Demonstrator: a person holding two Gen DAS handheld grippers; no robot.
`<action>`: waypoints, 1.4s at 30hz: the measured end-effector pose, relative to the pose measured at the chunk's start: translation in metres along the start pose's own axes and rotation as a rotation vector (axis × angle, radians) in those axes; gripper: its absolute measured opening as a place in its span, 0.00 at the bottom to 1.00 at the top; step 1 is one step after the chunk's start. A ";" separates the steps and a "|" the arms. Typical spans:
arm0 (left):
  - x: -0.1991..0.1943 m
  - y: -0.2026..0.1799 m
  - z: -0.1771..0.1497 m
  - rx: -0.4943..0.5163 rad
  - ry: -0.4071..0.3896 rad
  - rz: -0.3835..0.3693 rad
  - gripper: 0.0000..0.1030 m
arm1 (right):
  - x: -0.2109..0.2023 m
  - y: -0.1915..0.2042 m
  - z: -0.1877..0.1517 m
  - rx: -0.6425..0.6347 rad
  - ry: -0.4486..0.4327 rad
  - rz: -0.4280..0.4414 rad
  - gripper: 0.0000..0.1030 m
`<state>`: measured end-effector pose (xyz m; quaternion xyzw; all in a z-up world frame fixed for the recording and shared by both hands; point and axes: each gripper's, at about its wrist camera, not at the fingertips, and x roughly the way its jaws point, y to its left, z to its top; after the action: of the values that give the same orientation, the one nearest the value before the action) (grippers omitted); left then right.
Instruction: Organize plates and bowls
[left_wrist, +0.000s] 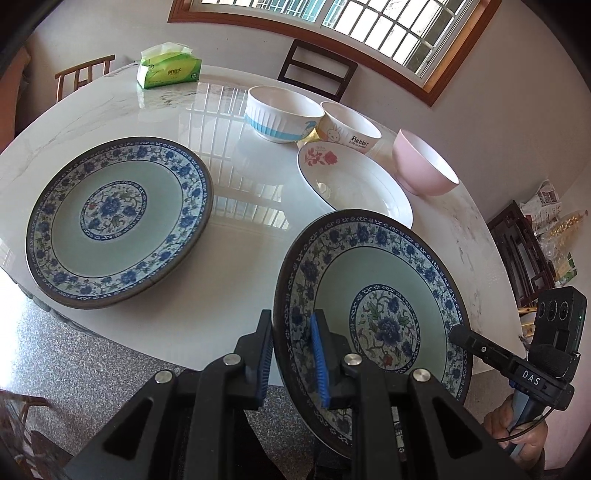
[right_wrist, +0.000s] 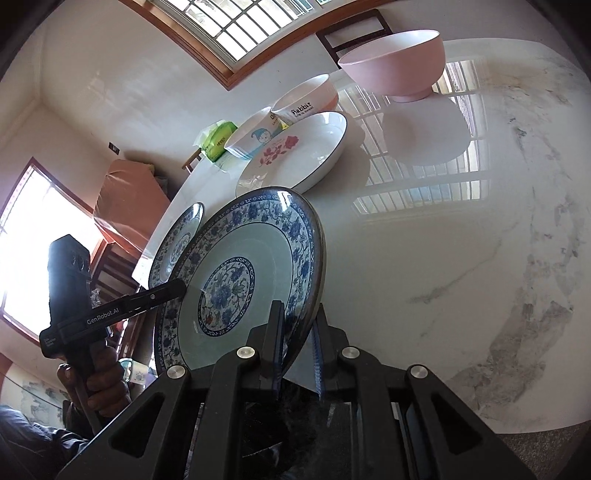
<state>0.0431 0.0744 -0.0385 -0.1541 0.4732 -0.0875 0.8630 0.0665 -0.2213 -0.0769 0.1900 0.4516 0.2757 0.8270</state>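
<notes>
Clamped in black tongs with blue pads: one round blue-and-white floral plate with a pale green well, tilted and lifted off the white marble worktop. Left tongs closed on its near-left rim; right tongs closed on the opposite rim, nipping the edge. Both held by a person's hands.

Left to right across the worktop: second matching blue-and-white floral plate, flat and empty, near the worktop's edge; green tissue pack at the far side; white ribbed bowl with blue band, empty; cream bowl with rabbit print just beside it, empty; shallow white plate with red rose motif in front of both bowls, empty; plain pink bowl, upright, empty.
</notes>
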 end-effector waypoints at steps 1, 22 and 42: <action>-0.004 0.006 0.002 -0.008 -0.010 0.004 0.20 | 0.002 0.005 0.001 -0.012 0.003 0.004 0.14; -0.058 0.131 0.036 -0.185 -0.154 0.171 0.20 | 0.107 0.125 0.053 -0.227 0.106 0.082 0.16; -0.039 0.195 0.063 -0.273 -0.144 0.214 0.20 | 0.167 0.164 0.065 -0.297 0.180 0.059 0.18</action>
<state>0.0763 0.2805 -0.0443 -0.2244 0.4313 0.0808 0.8701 0.1487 0.0063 -0.0581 0.0531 0.4724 0.3795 0.7938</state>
